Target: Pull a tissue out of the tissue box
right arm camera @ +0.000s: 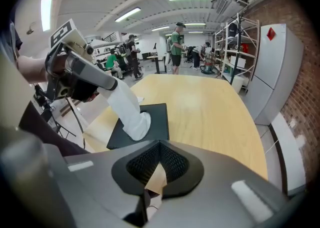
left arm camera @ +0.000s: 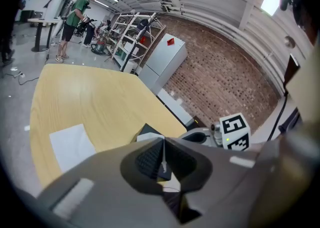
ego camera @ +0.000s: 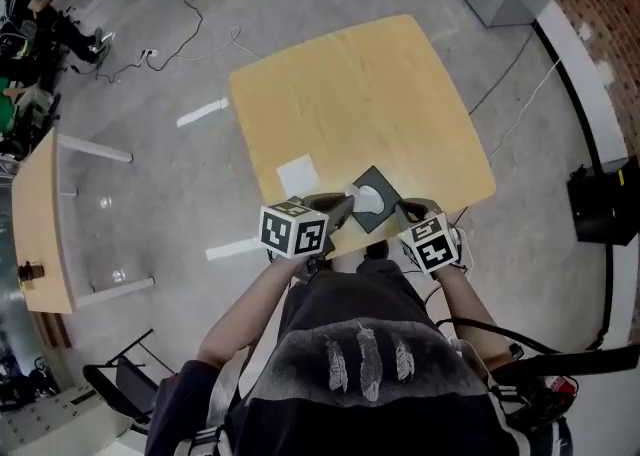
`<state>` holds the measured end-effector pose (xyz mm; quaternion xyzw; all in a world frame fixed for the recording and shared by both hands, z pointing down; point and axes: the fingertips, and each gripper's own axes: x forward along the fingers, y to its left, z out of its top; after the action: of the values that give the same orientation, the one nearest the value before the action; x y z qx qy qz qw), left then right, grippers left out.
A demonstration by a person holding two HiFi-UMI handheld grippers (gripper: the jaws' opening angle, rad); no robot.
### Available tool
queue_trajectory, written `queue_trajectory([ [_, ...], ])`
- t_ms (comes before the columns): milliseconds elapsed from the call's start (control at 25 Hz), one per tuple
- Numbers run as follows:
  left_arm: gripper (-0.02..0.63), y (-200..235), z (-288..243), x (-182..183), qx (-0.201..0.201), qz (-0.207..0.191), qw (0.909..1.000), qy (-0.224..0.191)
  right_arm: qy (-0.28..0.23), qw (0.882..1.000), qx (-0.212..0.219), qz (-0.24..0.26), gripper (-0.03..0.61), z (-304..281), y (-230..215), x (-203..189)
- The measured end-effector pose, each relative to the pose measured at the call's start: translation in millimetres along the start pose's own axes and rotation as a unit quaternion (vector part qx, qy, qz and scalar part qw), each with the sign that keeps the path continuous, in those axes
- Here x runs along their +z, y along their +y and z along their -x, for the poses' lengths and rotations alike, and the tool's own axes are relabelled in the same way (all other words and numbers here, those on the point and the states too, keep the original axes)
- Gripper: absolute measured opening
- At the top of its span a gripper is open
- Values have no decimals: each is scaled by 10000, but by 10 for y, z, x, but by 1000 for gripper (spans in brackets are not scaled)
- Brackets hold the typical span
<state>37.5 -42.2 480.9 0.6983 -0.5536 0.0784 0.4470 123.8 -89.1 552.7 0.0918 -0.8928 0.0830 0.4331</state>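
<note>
A black tissue box (ego camera: 378,187) lies flat near the front edge of the wooden table (ego camera: 350,94). In the right gripper view, a white tissue (right arm camera: 127,109) stretches from the opening of the box (right arm camera: 155,122) up and left to my left gripper (right arm camera: 111,84), which is shut on it. The left gripper view shows a thin white sliver pinched between the closed jaws of that gripper (left arm camera: 163,144). My right gripper (right arm camera: 160,147) is shut with nothing in it. It hovers at the box's right corner (ego camera: 405,209), and I cannot tell whether it touches the box.
A flat white sheet (ego camera: 297,176) lies on the table left of the box. The table's front edge runs just under both grippers. Cables cross the concrete floor (ego camera: 190,24). A second table (ego camera: 40,224) stands at the left, and people and shelving (right arm camera: 235,42) are far behind.
</note>
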Motion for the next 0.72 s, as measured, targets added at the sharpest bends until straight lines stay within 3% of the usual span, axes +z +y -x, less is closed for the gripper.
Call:
queue_trajectory([
  [280,3,-56,259,-32,-55,30,9999,-132,-373,9966,140,723,0,0,124,542],
  [440,3,-47,266,-9,-61,20,9999,-146,-57,9916,263,1264,0,-259,133,673],
  [560,3,-48,285,8,-48,22,9998,-198,195,9911,292,1287,0,-362,142,647],
  [720,3,-64,329,30,-54,7,9997,-240,138,9925,243,1188,0,-363,127,638],
])
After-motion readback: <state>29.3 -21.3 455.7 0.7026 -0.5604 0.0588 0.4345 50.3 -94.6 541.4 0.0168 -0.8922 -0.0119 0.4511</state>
